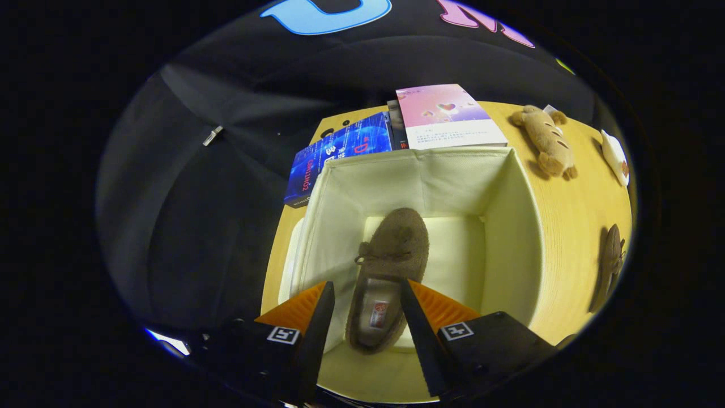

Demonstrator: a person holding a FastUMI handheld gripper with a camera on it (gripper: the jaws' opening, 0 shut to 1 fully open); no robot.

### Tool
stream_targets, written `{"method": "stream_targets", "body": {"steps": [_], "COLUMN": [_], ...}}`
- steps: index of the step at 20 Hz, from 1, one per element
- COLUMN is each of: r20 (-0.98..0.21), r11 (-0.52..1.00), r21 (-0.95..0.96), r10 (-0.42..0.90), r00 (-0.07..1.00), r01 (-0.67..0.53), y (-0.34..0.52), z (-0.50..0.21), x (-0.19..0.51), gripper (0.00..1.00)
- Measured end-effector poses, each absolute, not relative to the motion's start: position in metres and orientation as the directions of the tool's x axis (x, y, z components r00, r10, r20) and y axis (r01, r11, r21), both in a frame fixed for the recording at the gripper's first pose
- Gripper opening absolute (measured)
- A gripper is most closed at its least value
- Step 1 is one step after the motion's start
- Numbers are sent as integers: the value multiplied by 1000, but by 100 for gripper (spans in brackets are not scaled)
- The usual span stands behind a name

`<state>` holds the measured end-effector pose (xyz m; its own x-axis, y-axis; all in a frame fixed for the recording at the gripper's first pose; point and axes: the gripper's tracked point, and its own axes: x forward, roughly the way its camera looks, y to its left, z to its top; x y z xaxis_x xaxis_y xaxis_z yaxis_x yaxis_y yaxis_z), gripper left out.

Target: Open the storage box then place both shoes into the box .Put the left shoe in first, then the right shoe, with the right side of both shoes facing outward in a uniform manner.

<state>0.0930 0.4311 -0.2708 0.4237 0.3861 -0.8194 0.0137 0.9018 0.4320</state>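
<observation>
At the bottom of the frame we see our gripper (365, 309) held above the open storage box (512, 226), its fingers (314, 323) spread wide with a clear gap to the brown shoe (388, 272) lying between and below them. Neither pad touches the shoe, so we hold nothing.

We judge that the first placing is done or just finishing: the box is open, and one shoe rests on its pale floor, toe pointing toward the far wall, heel nearest us. Whether it is the left shoe, and which side faces outward, we cannot tell from straight above. Otherwise the box looks bare.

Next we must lift clear of the box and go for the second shoe (610, 266), a brown shape lying on the wooden table (572, 226) at the right of the frame, beyond the box's right wall. It calls for a grip that lets us set it beside the first, facing the same way.

Past the far wall, at the upper middle, lie a blue book (334, 156) and a pink book (447, 116); a plush toy (546, 139) sits at upper right.
</observation>
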Motion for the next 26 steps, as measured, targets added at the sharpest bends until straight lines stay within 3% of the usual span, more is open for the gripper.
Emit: {"method": "stream_targets", "body": {"steps": [3, 6, 12, 21, 26], "r20": [-771, -720, -691, -807, -882], "r11": [909, 913, 933, 990, 996], "r21": [410, 381, 329, 140, -5], "r10": [391, 391, 342, 108, -46], "r00": [503, 574, 636, 581, 469], "r01": [-78, -144, -145, 11, 89], "y": [402, 354, 239, 42, -57], "z": [-241, -210, -193, -257, -326], "x": [89, 79, 46, -27, -66], "gripper": [83, 83, 83, 83, 83]}}
